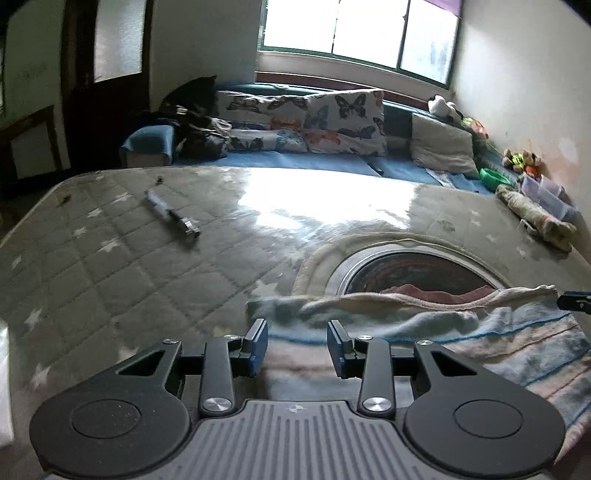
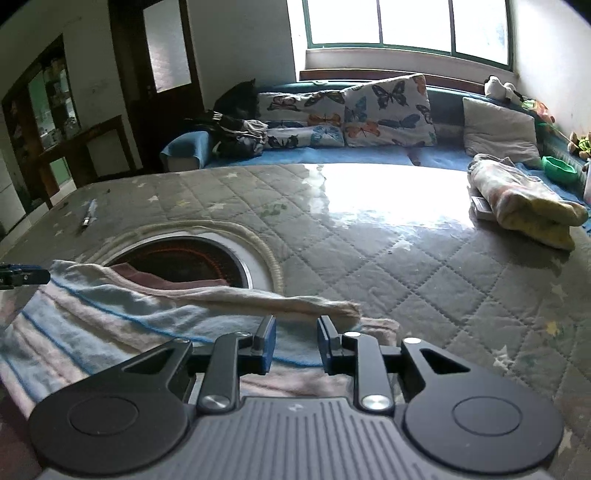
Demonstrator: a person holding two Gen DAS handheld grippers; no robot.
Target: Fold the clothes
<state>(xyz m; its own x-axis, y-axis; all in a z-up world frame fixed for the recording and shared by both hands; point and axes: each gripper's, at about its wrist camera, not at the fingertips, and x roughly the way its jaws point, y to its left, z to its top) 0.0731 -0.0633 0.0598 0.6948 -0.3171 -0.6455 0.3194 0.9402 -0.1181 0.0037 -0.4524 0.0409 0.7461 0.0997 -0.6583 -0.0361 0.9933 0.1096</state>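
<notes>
The pale fleece garment w/ blue, pink & cream stripes (image 1: 461, 343) lay partly folded on the grey quilted star-print table cover (image 1: 110, 266), its far edge overlapping the round dark heater opening w/ a silver rim (image 1: 406, 269) in the tabletop. A dusky pink lining (image 1: 436, 293) showed along the folded-over top edge.

Left gripper (image 1: 297, 345) hung over the garment's left end, jaws apart w/ a moderate gap, blue pads clear of the cloth, nothing held. Right gripper (image 2: 294, 345) hovered over the right end of the same garment (image 2: 110, 325), jaws likewise parted, empty. Whether either touched the fabric below: can't tell.

Elsewhere on the cover: a slim black-and-clear pen-like object (image 1: 171, 216) well off to the left, and a bundled pastel-and-yellow fleece blanket (image 2: 524, 203) near the far right edge. Behind the table ran a blue sofa (image 2: 332, 157) w/ butterfly-print cushions (image 2: 388, 110) beneath a bright green-framed window (image 2: 406, 26).
</notes>
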